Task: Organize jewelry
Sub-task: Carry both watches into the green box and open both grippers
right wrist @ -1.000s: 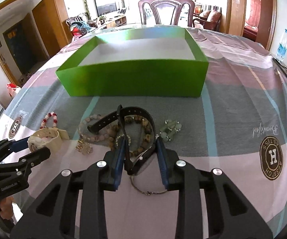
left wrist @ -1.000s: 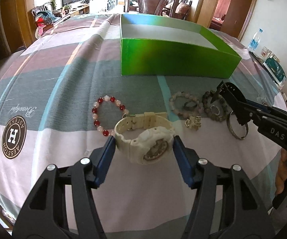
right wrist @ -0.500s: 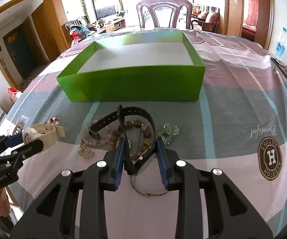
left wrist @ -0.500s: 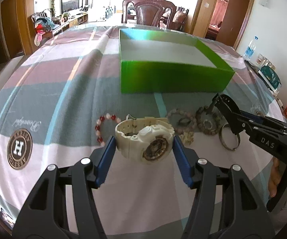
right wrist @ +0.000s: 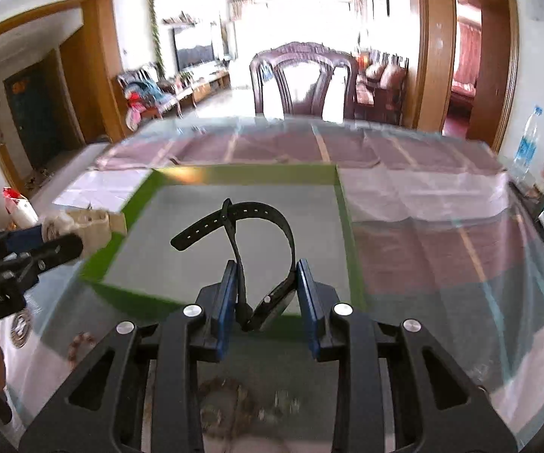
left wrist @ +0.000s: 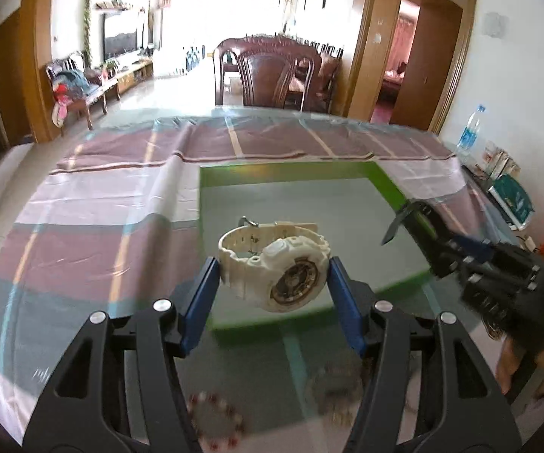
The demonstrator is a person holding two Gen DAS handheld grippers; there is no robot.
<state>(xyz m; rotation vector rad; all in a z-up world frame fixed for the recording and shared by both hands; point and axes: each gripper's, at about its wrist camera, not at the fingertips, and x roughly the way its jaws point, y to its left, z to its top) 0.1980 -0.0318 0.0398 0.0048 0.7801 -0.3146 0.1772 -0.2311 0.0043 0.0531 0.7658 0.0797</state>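
Green box (left wrist: 211,179): floor bare. Left gripper (left wrist: 274,281) clamped on cream watch (left wrist: 275,260); right gripper (right wrist: 266,294) clamped on black watch (right wrist: 272,298); both held over the box.

My cream watch (left wrist: 274,264) clamped between 2 blue fingers (left wrist: 200,300), dial tilted toward me, black watch (right wrist: 260,260) pinched between the other 2, strap looping upward, both over the green box (left wrist: 400,196).

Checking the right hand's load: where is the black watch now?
In the right wrist view, the black watch is clamped in the right gripper, held above the green box.
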